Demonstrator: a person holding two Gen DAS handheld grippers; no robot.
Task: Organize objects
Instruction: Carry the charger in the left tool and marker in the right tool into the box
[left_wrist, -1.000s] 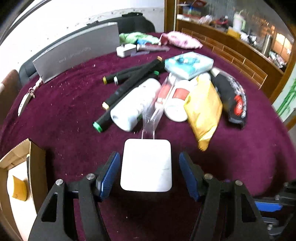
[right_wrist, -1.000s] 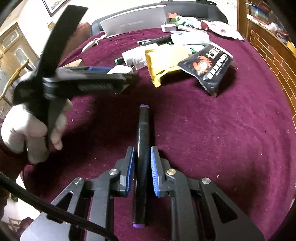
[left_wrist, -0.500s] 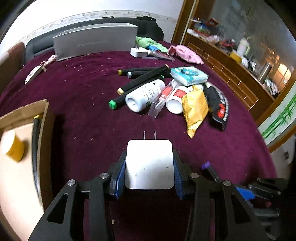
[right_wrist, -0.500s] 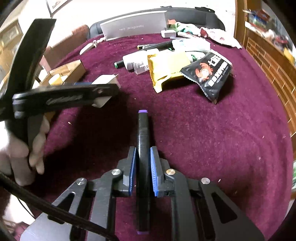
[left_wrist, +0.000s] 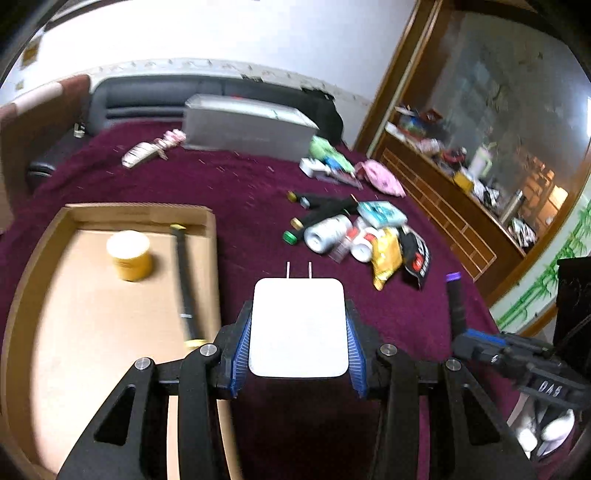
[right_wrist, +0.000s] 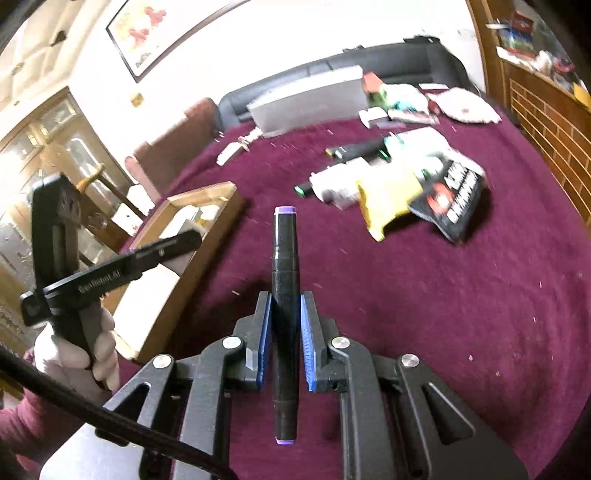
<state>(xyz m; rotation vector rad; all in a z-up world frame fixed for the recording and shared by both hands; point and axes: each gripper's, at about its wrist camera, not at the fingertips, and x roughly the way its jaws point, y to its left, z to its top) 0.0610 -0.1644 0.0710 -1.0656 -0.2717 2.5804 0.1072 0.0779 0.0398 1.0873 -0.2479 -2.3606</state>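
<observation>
Left gripper (left_wrist: 298, 334) was clamped on a white charger (left_wrist: 298, 326), blue pads flush against both of its sides, the two prongs pointing forward away from the camera. It was held above the maroon tablecloth (left_wrist: 243, 192), just right of the right wall of the cardboard tray (left_wrist: 212, 236). Inside the tray lay a yellow jar (left_wrist: 129, 254) standing upright and a black marker with yellow caps (left_wrist: 186, 284) along the right wall (both blurred). Right gripper (right_wrist: 283, 332) was pinched on a black marker with purple caps (right_wrist: 284, 280), which ran along the fingers with one cap projecting forward and the other behind the pads; the grip fell near mid-barrel. In the right wrist view the left gripper appeared at the left, held by a white-gloved hand (right_wrist: 79, 354) over the tray. Farther back on the cloth sat the unsorted pile: a yellow packet (left_wrist: 386, 254), a black snack bag (right_wrist: 454, 195), a white bottle (left_wrist: 327, 232), and several dark markers (left_wrist: 325, 206). A grey box (left_wrist: 251, 127) stood at the far edge.
</observation>
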